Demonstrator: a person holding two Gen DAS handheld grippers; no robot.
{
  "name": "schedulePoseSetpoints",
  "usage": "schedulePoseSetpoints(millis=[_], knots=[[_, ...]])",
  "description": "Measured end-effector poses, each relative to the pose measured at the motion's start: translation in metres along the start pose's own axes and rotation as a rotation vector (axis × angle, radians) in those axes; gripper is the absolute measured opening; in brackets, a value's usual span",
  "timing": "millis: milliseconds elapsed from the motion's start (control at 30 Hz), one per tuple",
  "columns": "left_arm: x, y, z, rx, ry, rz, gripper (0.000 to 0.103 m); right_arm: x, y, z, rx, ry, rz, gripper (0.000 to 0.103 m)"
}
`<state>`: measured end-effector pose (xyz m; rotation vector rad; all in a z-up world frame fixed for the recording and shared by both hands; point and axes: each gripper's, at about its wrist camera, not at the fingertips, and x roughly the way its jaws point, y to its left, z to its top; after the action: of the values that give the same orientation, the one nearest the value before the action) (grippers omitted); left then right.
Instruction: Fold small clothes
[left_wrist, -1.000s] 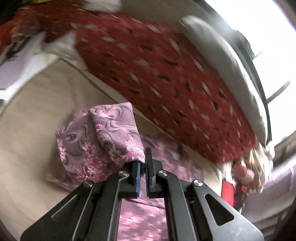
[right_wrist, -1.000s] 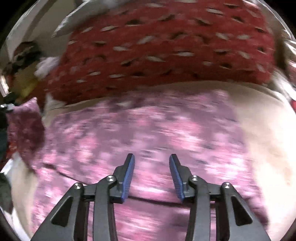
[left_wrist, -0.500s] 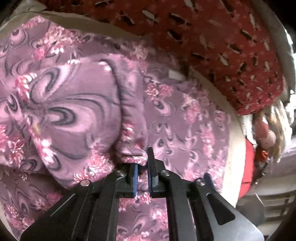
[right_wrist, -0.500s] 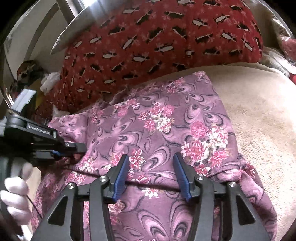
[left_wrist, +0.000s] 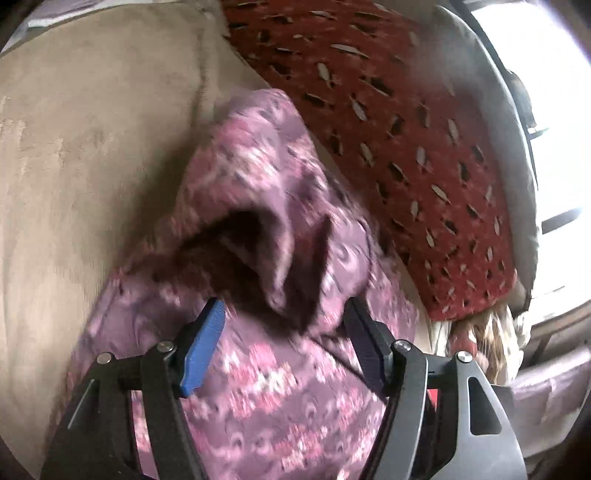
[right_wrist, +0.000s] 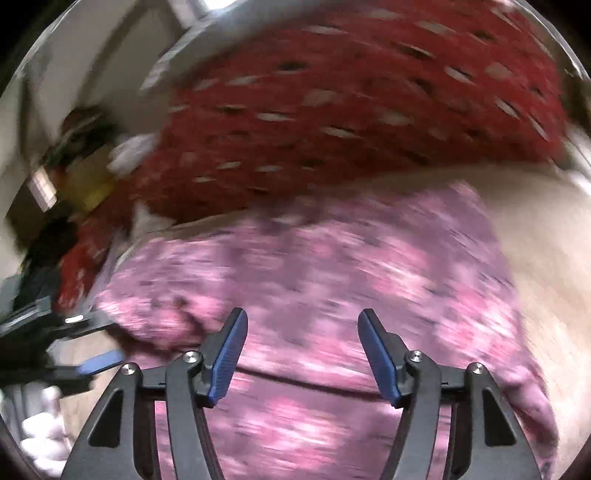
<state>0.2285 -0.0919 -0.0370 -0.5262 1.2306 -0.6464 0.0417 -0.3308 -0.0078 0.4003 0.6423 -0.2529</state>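
Note:
A purple garment with pink flowers (left_wrist: 258, 177) lies on a beige blanket (left_wrist: 74, 147); both views are blurred. My left gripper (left_wrist: 282, 332) hangs over it with its jaws opening, and a released fold (left_wrist: 280, 258) drops between the blue pads without being pressed. In the right wrist view the same garment (right_wrist: 314, 266) spreads below my right gripper (right_wrist: 303, 343), whose jaws are also opening, with nothing pinched between them. The left gripper (right_wrist: 85, 354) shows at that view's left edge, held by a gloved hand (right_wrist: 40, 435).
A red patterned pillow (left_wrist: 406, 129) lies along the far side of the garment, seen also as the red pillow (right_wrist: 351, 103) in the right view. Beige blanket (right_wrist: 546, 258) extends to the right. Clutter (left_wrist: 480, 339) sits past the bed's corner.
The left gripper carried a pinched fold down onto the garment, then opened and let it go. The right gripper's jaws have widened and it has shifted slightly over the cloth.

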Motion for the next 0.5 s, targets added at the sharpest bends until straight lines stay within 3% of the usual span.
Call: schedulePoseSetpoints(millis=[133,233,267,300,333,367,500], knots=[[0.009,0.024,0.010,-0.057,0.001,-0.004,0.066,0.035,0.063,-0.001,-0.295,0.066,-0.035,0.065],[0.017,0.036,0.014,-0.102,0.010,-0.019,0.066,0.065,0.081,0.003,-0.385,0.090,-0.117,0.062],[0.018,0.035,0.016,-0.097,0.004,-0.016,0.066,0.071,0.082,0.006,-0.378,0.090,-0.118,0.061],[0.019,0.034,0.017,-0.091,0.002,-0.015,0.066,0.076,0.081,0.009,-0.359,0.089,-0.094,0.052],[0.020,0.033,0.017,-0.080,-0.002,-0.013,0.066,0.079,0.076,0.014,-0.323,0.101,-0.040,0.022],[0.020,0.031,0.017,-0.069,-0.005,-0.007,0.066,0.078,0.069,0.017,-0.273,0.111,0.007,0.010],[0.023,0.024,0.015,-0.046,-0.013,0.012,0.066,0.047,0.019,0.027,-0.012,0.027,0.127,0.010]])
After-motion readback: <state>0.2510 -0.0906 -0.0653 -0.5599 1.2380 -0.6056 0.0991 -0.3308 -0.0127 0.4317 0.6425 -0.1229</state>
